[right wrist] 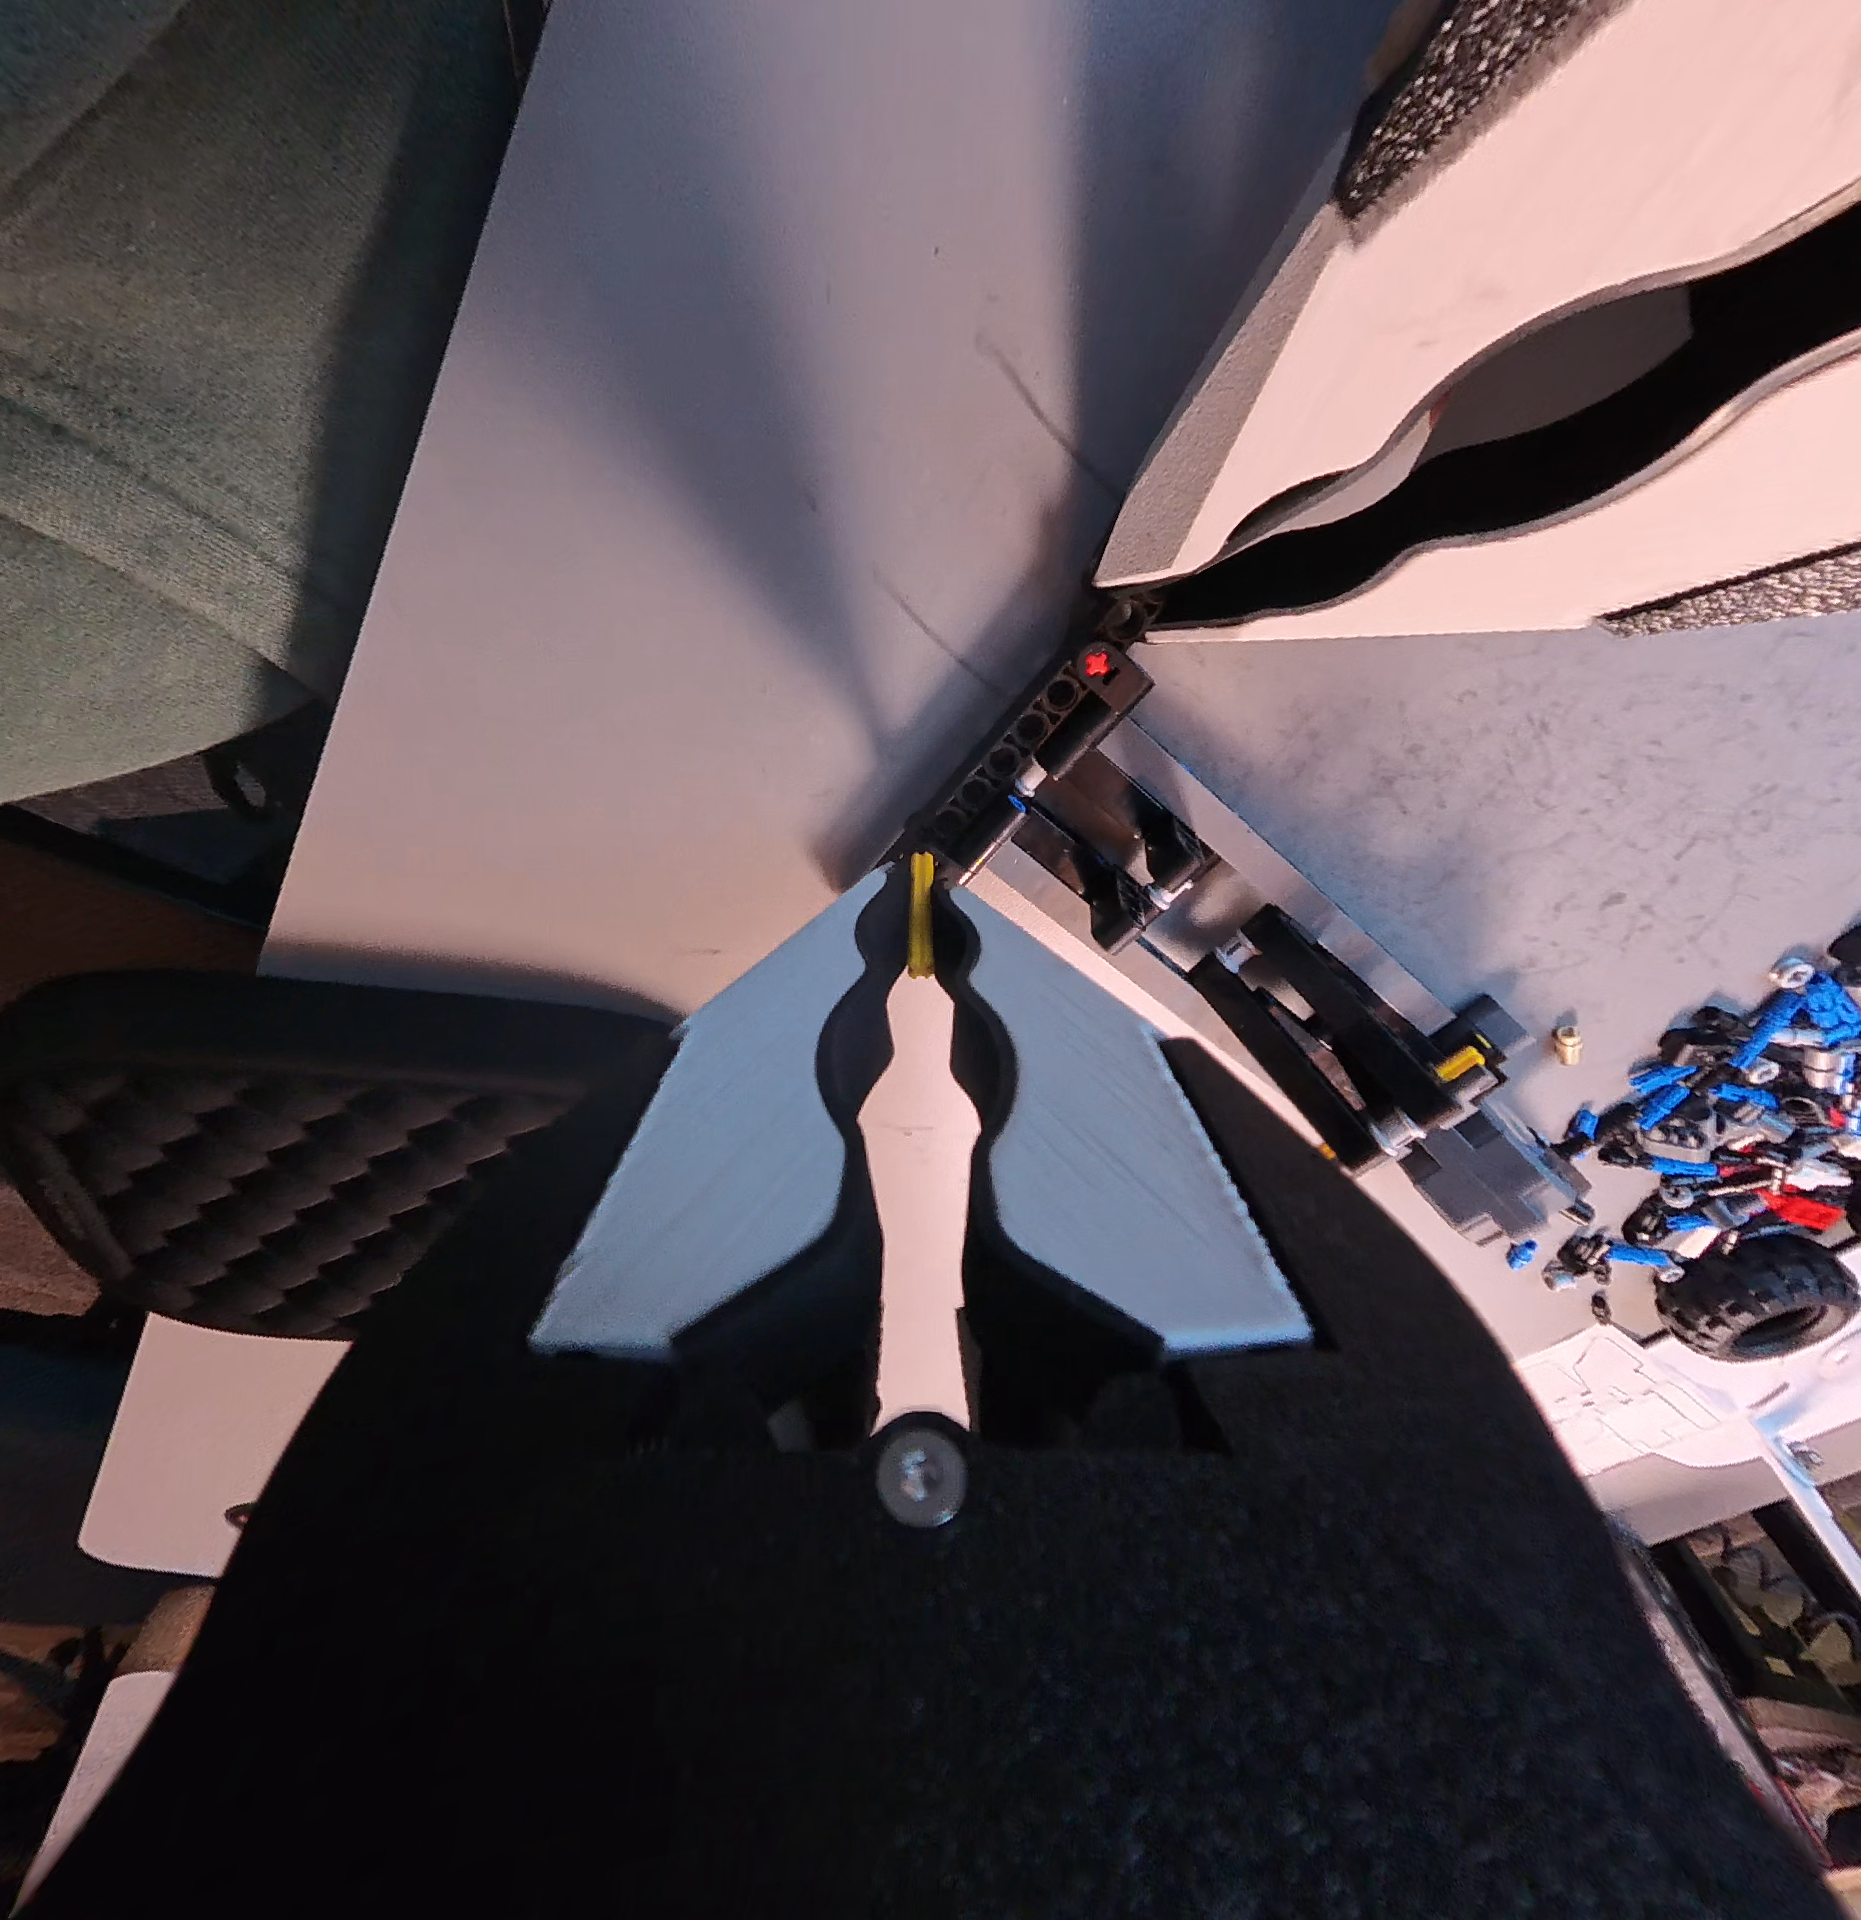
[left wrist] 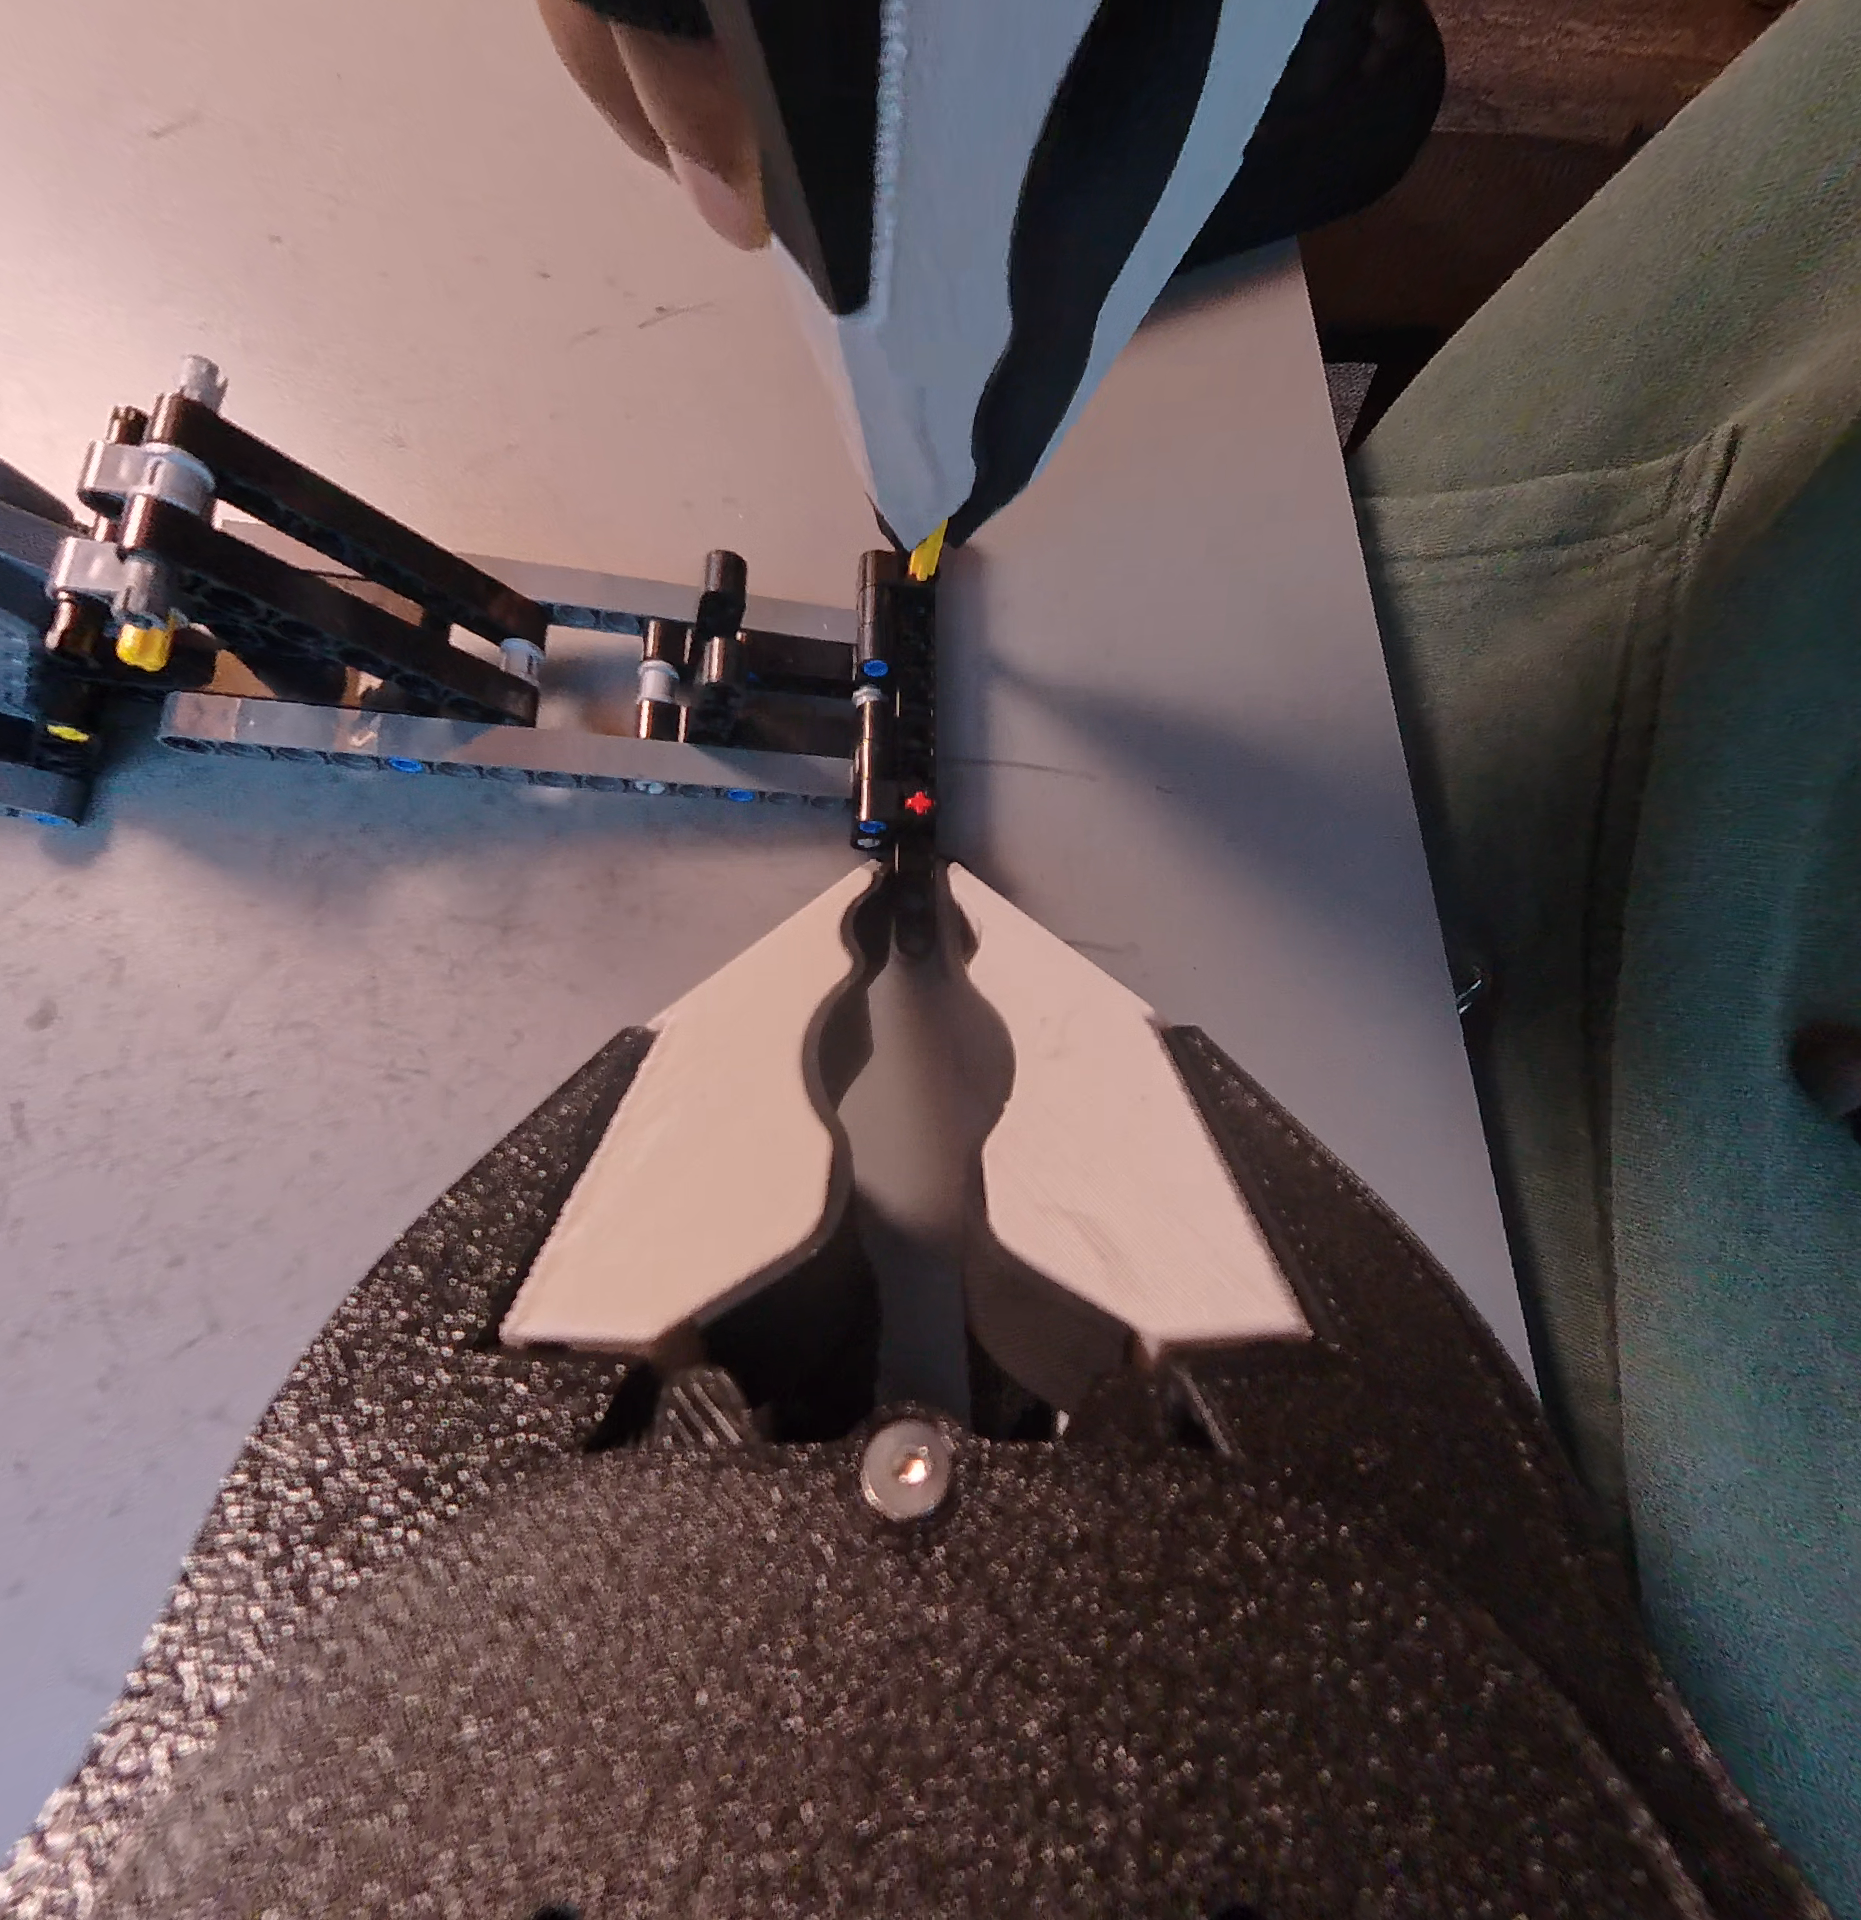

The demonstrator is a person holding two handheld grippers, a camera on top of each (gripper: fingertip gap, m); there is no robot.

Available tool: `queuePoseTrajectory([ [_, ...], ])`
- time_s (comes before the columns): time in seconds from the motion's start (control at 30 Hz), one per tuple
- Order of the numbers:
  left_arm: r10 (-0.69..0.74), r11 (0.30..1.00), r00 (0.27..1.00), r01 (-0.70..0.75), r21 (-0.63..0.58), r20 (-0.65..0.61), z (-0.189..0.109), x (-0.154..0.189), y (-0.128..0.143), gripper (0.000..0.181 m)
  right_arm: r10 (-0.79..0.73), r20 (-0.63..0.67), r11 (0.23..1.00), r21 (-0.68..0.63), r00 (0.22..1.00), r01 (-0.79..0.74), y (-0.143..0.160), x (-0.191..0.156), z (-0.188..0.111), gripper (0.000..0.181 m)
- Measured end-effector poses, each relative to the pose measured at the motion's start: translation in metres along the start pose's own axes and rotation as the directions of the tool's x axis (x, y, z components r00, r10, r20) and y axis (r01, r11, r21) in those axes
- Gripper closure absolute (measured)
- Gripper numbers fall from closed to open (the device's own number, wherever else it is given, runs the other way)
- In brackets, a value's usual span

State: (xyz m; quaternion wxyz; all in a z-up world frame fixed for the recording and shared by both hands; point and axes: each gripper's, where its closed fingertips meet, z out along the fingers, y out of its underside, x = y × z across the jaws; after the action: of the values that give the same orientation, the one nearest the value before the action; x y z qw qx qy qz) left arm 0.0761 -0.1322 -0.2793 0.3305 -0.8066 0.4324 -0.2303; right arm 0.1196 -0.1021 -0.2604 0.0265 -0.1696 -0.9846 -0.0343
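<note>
A long toy-brick frame of black and grey holed beams [left wrist: 469, 665] lies on the grey table. My left gripper [left wrist: 913, 883] is shut on the near end of its black end beam [left wrist: 900, 707], which carries a red cross pin [left wrist: 918, 802] and blue pins. My right gripper [right wrist: 918, 883] is shut on a short yellow axle [right wrist: 920, 927], its tip at the beam's other end [right wrist: 1019, 743]. In the left wrist view the right gripper [left wrist: 931, 540] comes from above with the yellow axle [left wrist: 928, 549] touching the beam's top. In the right wrist view the left gripper [right wrist: 1144, 603] clamps the beam at upper right.
A person in a green shirt [left wrist: 1632, 935] sits at the table edge. A pile of blue, black and grey toy parts [right wrist: 1736, 1122] with a black tyre [right wrist: 1752, 1299] lies at right, next to white instruction sheets [right wrist: 1632, 1392]. A black padded seat [right wrist: 240, 1143] is at left. The left gripper's tips are roughly 6 cm from the right gripper's.
</note>
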Motion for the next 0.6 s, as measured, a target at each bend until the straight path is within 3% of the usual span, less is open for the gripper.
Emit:
queuePoseTrajectory([
  [0.4,-0.006,1.000,1.000,0.006,0.002,-0.004,-0.0004,0.0001,0.0000,0.174,-0.007,0.019,1.000,0.003,1.000,0.007,0.0001,-0.0005,0.0077,0.180],
  [0.6,-0.005,1.000,1.000,0.005,0.002,-0.003,-0.0019,-0.0003,0.0010,0.174,0.113,-0.027,0.991,0.080,0.993,-0.111,-0.0021,0.0009,0.0067,0.178],
])
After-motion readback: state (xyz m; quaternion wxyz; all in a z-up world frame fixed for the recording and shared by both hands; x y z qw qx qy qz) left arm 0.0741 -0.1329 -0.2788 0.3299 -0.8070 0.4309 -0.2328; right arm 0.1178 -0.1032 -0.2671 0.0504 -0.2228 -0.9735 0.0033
